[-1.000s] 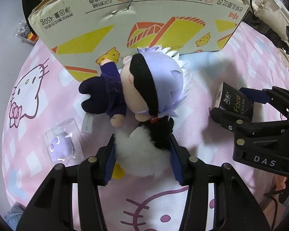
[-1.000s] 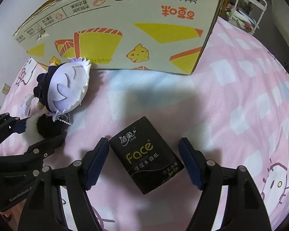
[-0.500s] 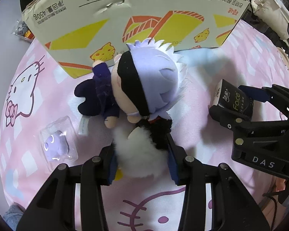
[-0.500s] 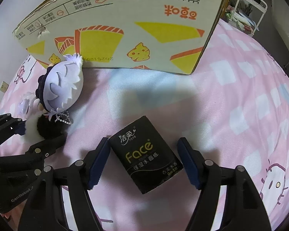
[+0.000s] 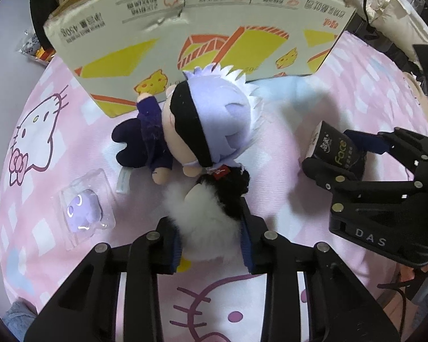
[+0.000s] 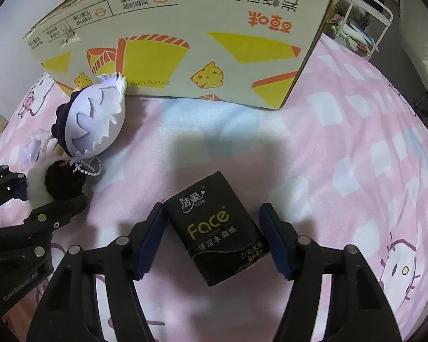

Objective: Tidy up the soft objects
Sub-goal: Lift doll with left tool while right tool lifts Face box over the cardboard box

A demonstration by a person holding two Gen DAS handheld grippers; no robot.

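My left gripper (image 5: pixel 209 222) is shut on a fluffy white and black plush (image 5: pixel 205 230), its pads pressed into the fur on both sides. Just beyond it a doll (image 5: pixel 208 119) with lavender hair and a black blindfold lies on the pink sheet. A black tissue pack (image 6: pixel 216 228) lies askew between the fingers of my right gripper (image 6: pixel 212 213), whose jaws are closing. The left pad touches the pack's upper corner and the right pad stands close by its lower corner. The right wrist view also shows the plush (image 6: pixel 57 185) inside the left gripper (image 6: pixel 45 196).
A large cardboard box (image 6: pixel 185 42) with yellow and orange print stands behind the doll. A small purple toy in a clear pack (image 5: pixel 82 208) lies left of the left gripper. The pink cat-print sheet (image 6: pixel 356 156) stretches to the right. White pillows (image 5: pixel 393 8) sit far right.
The left jaws have narrowed and squeezed the fluffy plush. The right jaws have drawn in around the tissue pack. Neither hand has shifted much.
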